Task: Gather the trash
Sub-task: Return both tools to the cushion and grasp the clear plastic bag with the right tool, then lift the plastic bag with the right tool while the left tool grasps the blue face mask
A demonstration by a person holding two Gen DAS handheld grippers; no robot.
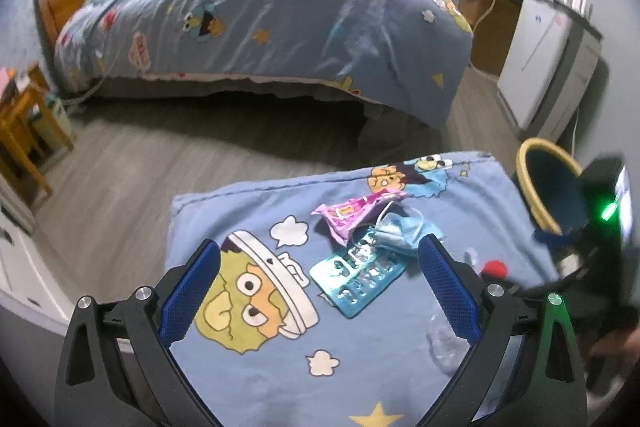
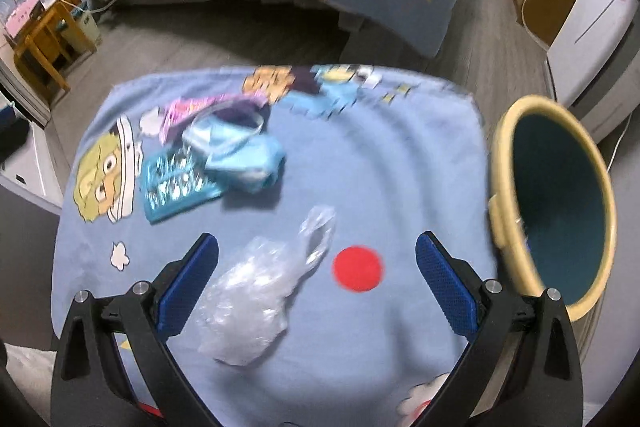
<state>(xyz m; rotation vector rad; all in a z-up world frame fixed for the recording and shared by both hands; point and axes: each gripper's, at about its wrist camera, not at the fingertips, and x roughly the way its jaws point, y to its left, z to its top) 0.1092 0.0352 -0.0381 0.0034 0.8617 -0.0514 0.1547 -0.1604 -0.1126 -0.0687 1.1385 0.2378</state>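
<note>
Trash, four pieces, lies on the blue cartoon-print cushion (image 2: pixel 400 155) in front of us, listed largest first.

We record the yellow-rimmed bin (image 2: pixel 556 203) with a dark teal inside, standing just beside the cushion's right edge, its mouth tipped toward the camera.

We see a crumpled clear plastic bag (image 2: pixel 256 287) near the front, beside a red printed dot.

We note a blue face mask (image 2: pixel 240 155), folded, farther back on the left, overlapping the teal blister pack (image 2: pixel 172 187) on its left.

A pink wrapper (image 2: pixel 188 111) lies behind the mask, touching it.

Our left gripper (image 1: pixel 320 267) is spread wide above the blister pack, holding nothing.

Our right gripper (image 2: pixel 316 263) is likewise spread, empty, over the plastic bag.
</note>
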